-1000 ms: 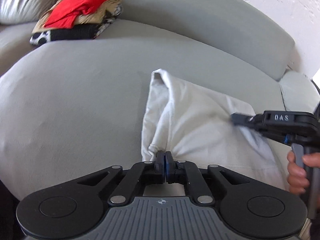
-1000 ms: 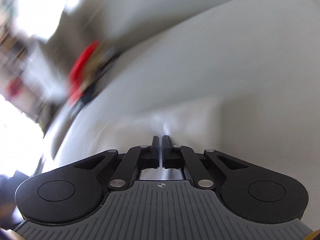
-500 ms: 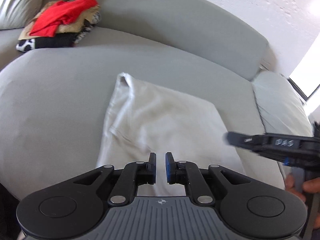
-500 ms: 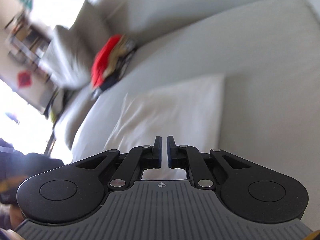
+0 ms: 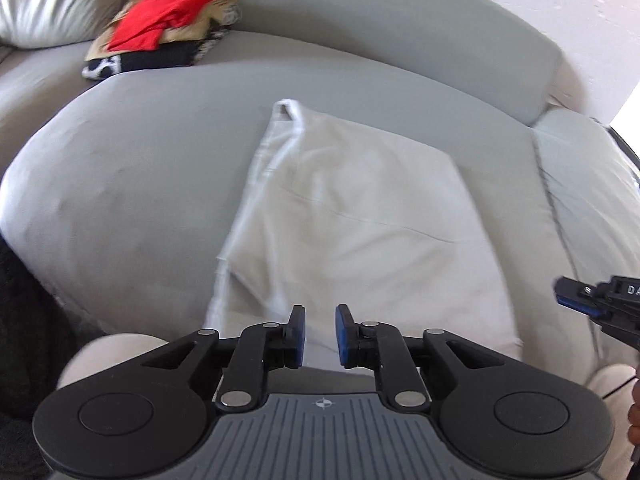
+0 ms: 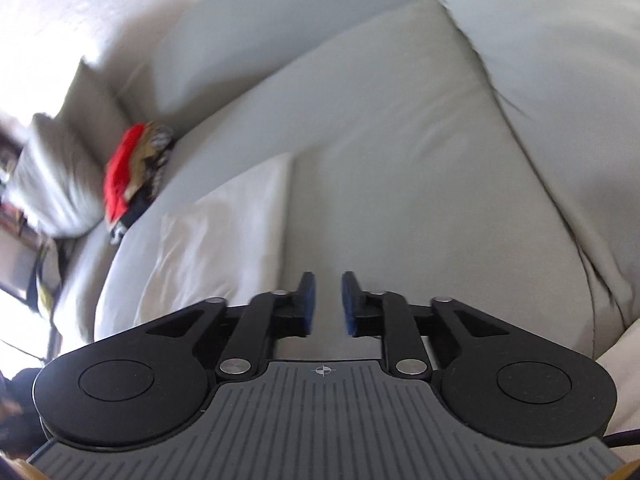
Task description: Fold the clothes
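The right gripper is cut off by the left wrist view's edge. The white garment's near hem is hidden. The clothes pile is smeared with blur.

garment on sofa cushion | clothes pile behind-left, seemingly stacked

I see my right gripper with its jaws parted and empty above the grey sofa cushion, the folded white cloth lying flat just to its left, a red-topped clothes pile beyond.
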### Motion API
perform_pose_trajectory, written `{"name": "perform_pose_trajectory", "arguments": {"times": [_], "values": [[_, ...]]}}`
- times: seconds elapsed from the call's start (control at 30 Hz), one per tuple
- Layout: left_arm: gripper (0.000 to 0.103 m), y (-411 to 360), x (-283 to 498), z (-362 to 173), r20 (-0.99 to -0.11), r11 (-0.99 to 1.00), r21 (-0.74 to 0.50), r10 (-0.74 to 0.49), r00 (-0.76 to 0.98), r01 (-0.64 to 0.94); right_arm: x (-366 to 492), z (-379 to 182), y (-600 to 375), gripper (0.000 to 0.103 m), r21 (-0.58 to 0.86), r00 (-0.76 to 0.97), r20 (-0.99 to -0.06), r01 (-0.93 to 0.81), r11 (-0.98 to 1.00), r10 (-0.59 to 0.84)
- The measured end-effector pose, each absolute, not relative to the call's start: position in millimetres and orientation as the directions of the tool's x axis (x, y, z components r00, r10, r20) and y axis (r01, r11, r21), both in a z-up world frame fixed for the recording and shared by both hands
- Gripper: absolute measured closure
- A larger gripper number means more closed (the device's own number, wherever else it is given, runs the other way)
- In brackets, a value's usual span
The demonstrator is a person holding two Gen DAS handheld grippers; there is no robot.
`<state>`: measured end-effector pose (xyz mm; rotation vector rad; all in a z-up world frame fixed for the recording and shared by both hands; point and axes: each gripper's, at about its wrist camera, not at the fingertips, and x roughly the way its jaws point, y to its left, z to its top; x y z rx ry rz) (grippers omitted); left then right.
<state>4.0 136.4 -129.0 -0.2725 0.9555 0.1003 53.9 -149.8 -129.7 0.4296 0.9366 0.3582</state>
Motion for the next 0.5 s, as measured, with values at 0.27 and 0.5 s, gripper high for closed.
{"name": "perform_pose_trajectory", "arguments": {"times": [0.27,0.5], "values": [[0.08,99.1,7.7,-157.4,-0.815,0.991,-0.081,-0.005,0.579,-0.106,23.5,-130.2,-66.9,0.067,0.263,0.469,-0.767,-0.393,0.881,0.438],[0.081,95.4,-9.1,-173.6,-0.897,0.992,-0.083,-0.034,0.44,-0.092,-0.5,-138.2,-83.2,0.062,0.258,0.355,-0.856,-0.338,0.905,0.376]]}}
